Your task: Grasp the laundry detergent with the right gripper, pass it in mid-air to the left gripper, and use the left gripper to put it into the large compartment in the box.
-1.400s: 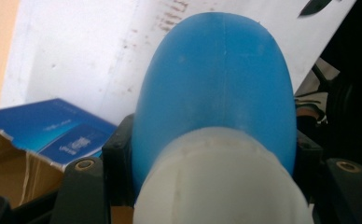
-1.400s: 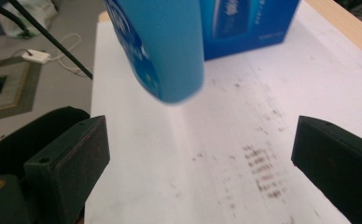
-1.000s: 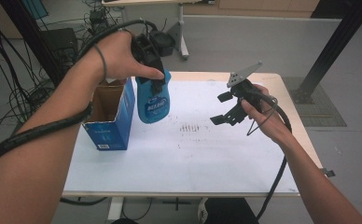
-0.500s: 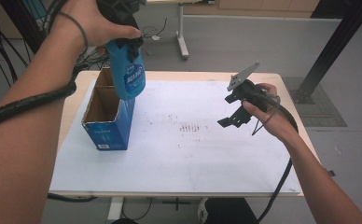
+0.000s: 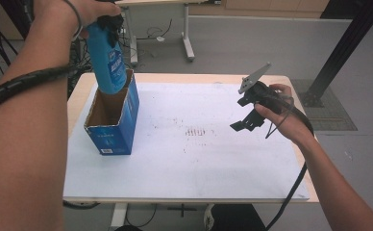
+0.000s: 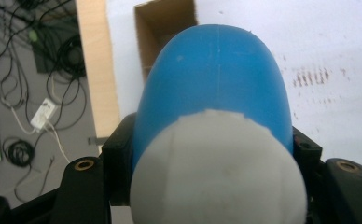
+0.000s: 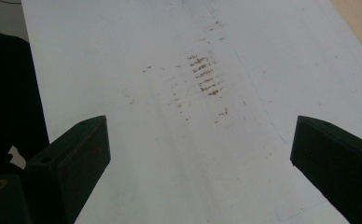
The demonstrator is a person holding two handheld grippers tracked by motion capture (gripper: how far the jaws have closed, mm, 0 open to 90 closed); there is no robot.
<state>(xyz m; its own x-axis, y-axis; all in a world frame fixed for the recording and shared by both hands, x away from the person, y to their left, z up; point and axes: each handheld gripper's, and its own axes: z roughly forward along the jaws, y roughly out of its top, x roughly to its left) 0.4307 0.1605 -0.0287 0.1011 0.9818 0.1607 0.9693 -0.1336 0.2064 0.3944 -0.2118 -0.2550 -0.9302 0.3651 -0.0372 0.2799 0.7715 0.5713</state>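
Since a second ago the left gripper (image 5: pixel 108 21), clamped on the blue bottle (image 5: pixel 108 62), carried it up over the open box (image 5: pixel 111 118) at 9 o'clock, where its base could catch the rim; right gripper (image 5: pixel 246 122) wide open, empty.

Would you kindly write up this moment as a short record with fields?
held item: blue bottle with a white cap
holder: left hand-held gripper, jaws shut on the bottle near its cap
bottle position: lifted, its base over the open blue box
other gripper: right hand-held gripper, jaws open, nothing between them, above the white table
table marks: brownish smudges
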